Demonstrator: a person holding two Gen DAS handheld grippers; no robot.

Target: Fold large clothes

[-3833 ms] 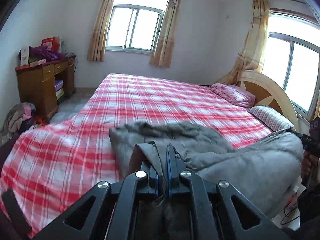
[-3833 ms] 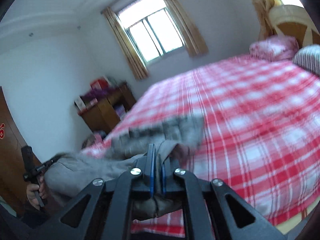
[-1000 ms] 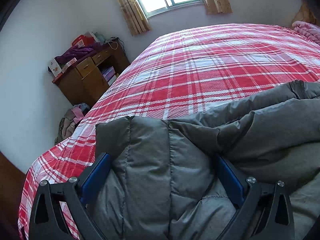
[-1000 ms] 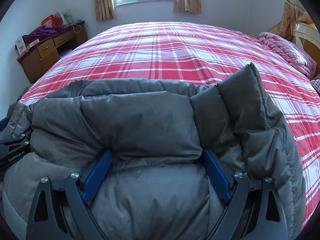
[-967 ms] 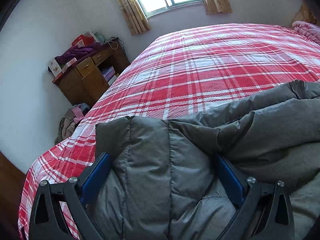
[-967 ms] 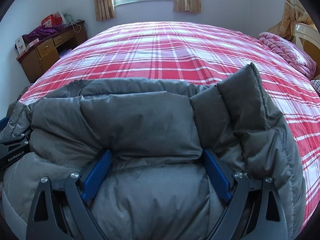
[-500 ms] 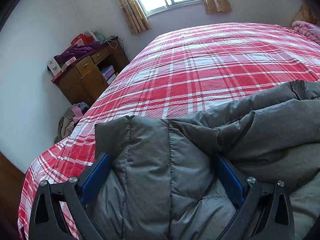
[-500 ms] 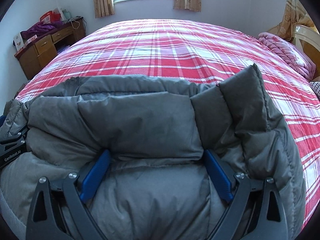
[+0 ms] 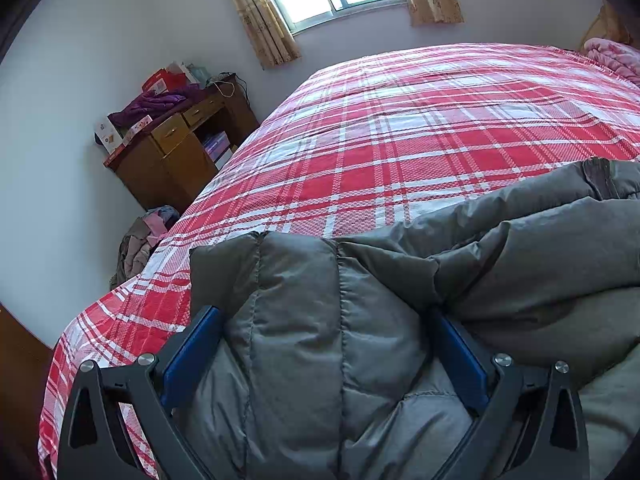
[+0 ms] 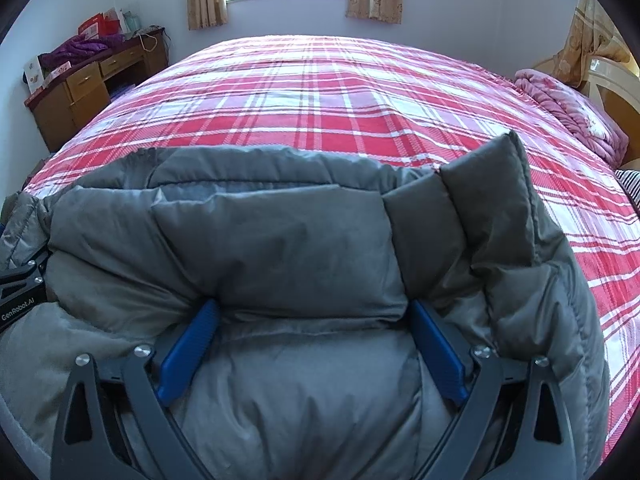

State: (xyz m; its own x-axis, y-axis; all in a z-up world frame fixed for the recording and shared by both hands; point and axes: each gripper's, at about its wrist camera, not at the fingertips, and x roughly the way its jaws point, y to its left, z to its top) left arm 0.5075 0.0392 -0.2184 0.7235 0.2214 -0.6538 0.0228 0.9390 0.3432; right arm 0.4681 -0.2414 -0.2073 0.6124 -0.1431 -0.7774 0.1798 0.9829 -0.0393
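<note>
Jaws: both my left gripper (image 9: 324, 354) and right gripper (image 10: 312, 344) spread wide, straddling the grey puffy jacket (image 10: 280, 248), clamping nothing.
Risk: released fold at twelve o'clock may spring open; the padding looks bouncy.

Black skeletal frames with triangular cut-outs on left gripper (image 9: 326, 354) and right gripper (image 10: 312, 354). Flat blue pads (image 10: 188, 350) lining fingers. Silver round screws at knuckles. White "GenRobot.AI" lettering at nine o'clock, right view.
</note>
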